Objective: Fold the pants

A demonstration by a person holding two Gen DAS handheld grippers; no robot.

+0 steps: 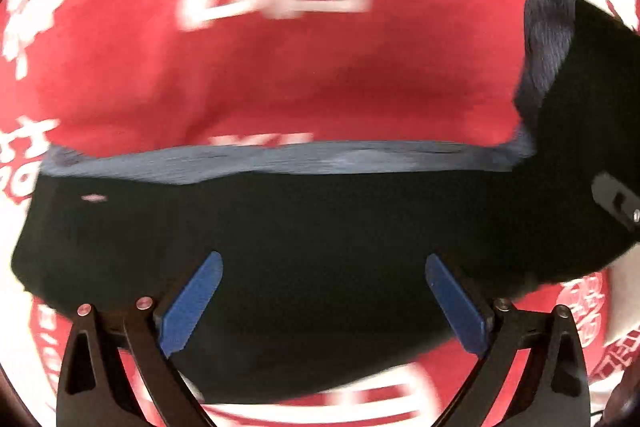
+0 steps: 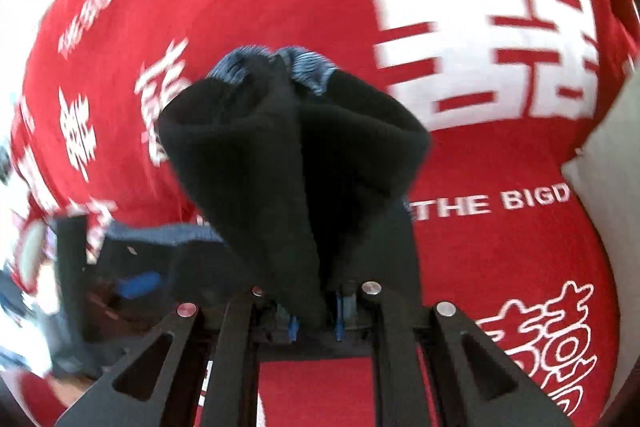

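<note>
Right jaws pinch the black pants [image 2: 292,163], hiding their pads; left jaws gape, frames blurred.

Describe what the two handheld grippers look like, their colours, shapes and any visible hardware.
The left gripper has flat blue finger pads mounted on black angular linkage arms with triangular cut-outs and round silver pivot pins. The right gripper has the same black cut-out arms and silver pins; only slivers of its blue pads show. No cables, markings or sleeves are clearly visible.
</note>
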